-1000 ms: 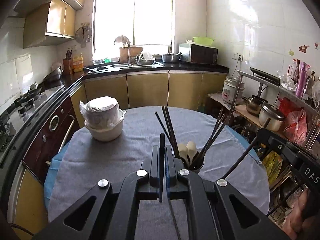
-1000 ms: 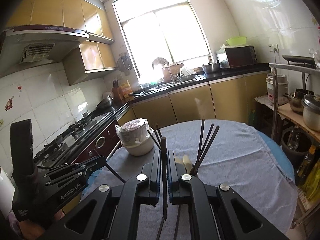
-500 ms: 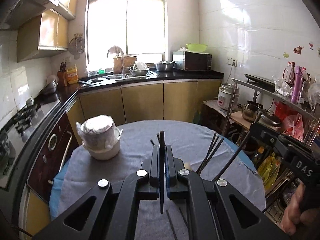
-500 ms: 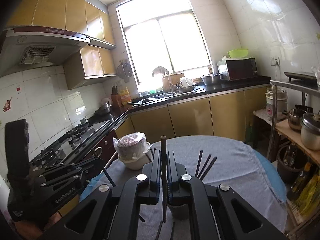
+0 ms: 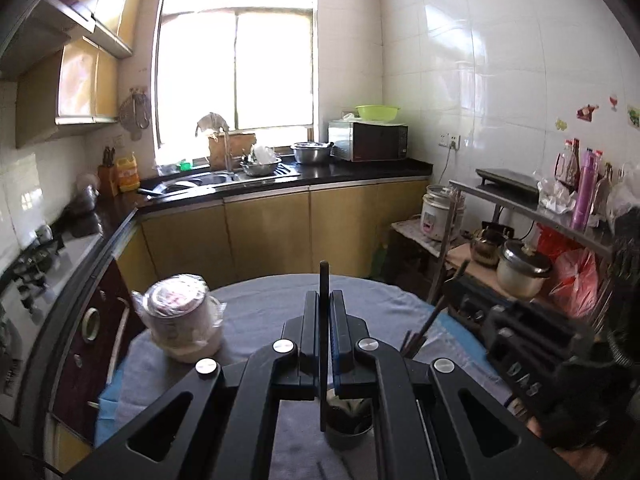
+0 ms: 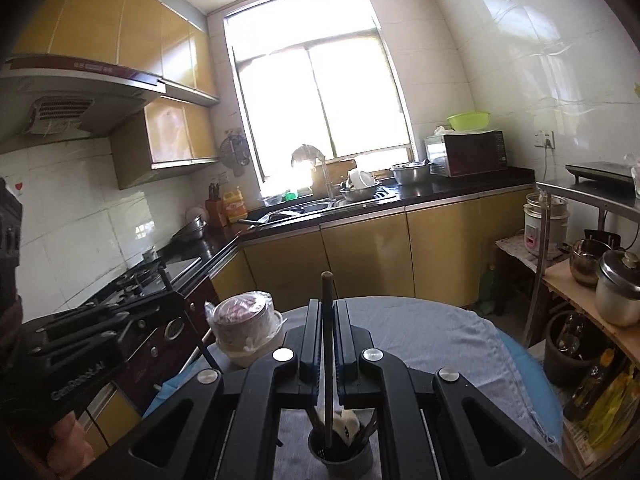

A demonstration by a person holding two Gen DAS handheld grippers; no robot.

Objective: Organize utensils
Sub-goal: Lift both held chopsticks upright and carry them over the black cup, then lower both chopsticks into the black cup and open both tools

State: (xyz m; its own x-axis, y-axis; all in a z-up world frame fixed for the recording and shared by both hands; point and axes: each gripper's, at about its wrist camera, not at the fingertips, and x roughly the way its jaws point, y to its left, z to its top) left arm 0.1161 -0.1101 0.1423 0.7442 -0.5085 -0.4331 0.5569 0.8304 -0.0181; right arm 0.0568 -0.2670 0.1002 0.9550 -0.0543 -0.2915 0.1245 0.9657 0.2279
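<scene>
My left gripper [image 5: 323,300] is shut on a dark chopstick [image 5: 323,344] held upright over the utensil cup [image 5: 348,428] on the grey-clothed round table [image 5: 264,312]. My right gripper [image 6: 327,308] is shut on another dark chopstick [image 6: 327,360] whose lower end hangs in the cup [image 6: 340,456], which holds several chopsticks and white spoons [image 6: 346,428]. The right gripper [image 5: 532,344] shows at the right of the left wrist view, and the left gripper [image 6: 92,336] shows at the left of the right wrist view.
A stack of white bowls wrapped in plastic [image 5: 180,320] stands on the table's left side; it also shows in the right wrist view [image 6: 244,332]. Yellow cabinets [image 5: 304,232], a stove [image 6: 140,276] and a shelf with pots [image 5: 520,268] surround the table.
Both grippers have risen with their chopsticks. The cup now lies below and close under the fingers, and the other chopsticks have dropped out of the forward view.
</scene>
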